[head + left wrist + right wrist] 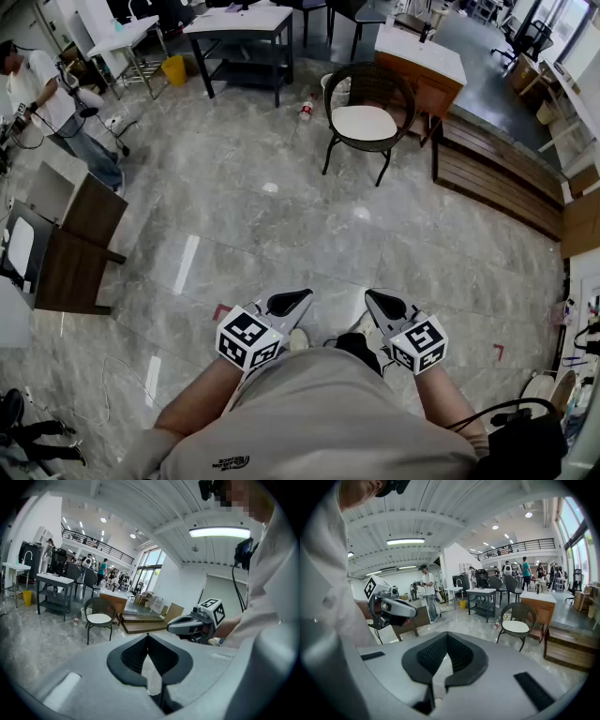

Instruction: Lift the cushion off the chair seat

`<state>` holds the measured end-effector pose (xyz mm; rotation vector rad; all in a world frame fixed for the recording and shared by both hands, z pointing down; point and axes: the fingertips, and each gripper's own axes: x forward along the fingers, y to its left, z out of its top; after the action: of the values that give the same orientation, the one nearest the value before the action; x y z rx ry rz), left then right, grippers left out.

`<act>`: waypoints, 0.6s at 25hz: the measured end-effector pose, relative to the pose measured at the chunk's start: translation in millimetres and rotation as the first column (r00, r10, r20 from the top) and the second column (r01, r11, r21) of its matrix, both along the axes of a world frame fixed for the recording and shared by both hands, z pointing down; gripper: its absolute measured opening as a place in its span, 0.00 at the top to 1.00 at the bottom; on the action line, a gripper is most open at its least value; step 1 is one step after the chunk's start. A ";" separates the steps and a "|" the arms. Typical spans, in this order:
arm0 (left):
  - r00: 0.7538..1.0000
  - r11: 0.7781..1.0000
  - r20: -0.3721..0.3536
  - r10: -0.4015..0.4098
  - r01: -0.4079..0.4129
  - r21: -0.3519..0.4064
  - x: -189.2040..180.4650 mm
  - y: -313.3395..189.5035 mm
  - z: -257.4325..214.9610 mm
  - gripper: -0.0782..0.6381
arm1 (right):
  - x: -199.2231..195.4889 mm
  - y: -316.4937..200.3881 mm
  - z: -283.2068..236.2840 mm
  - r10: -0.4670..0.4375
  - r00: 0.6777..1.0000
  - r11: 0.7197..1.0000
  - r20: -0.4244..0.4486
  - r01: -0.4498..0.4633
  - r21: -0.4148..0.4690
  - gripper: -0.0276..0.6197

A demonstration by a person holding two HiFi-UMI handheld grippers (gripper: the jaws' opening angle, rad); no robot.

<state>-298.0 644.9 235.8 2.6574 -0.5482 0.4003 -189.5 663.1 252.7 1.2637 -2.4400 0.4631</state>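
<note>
A dark wicker chair (pixel 370 94) stands across the marble floor, far from me, with a white cushion (pixel 365 122) lying flat on its seat. The cushion (pixel 99 618) shows small in the left gripper view, and the same cushion (pixel 515 626) sits at the right in the right gripper view. My left gripper (pixel 300 297) and right gripper (pixel 375 297) are held close to my body, side by side, pointing toward the chair. Both are shut with nothing between the jaws. Neither is near the chair.
A dark table (pixel 239 28) stands at the back. A wooden counter (pixel 422 61) and a low wooden platform (pixel 497 178) are right of the chair. A bottle (pixel 306 110) lies on the floor beside it. A person (pixel 47 94) and brown boards (pixel 80 248) are at the left.
</note>
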 end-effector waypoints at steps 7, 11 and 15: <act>1.000 1.000 -0.012 -0.021 0.021 -0.014 -10.2 -10.5 -1.9 0.88 | 0.6 -16.6 -13.2 -0.002 1.000 1.000 -0.019 0.002 0.030 0.94; 1.000 1.000 0.000 -0.004 0.004 -0.028 -8.1 -18.7 5.2 0.88 | 3.7 -22.3 -10.1 0.012 1.000 1.000 -0.015 -0.012 0.014 0.94; 1.000 0.998 0.013 -0.002 0.003 -0.056 9.0 -38.3 14.8 0.88 | 22.6 -32.2 -1.4 0.023 1.000 1.000 -0.016 -0.024 -0.013 0.94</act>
<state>-289.0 606.6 250.6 2.6020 -0.5359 0.4265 -166.9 630.9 251.3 1.2871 -2.4075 0.4726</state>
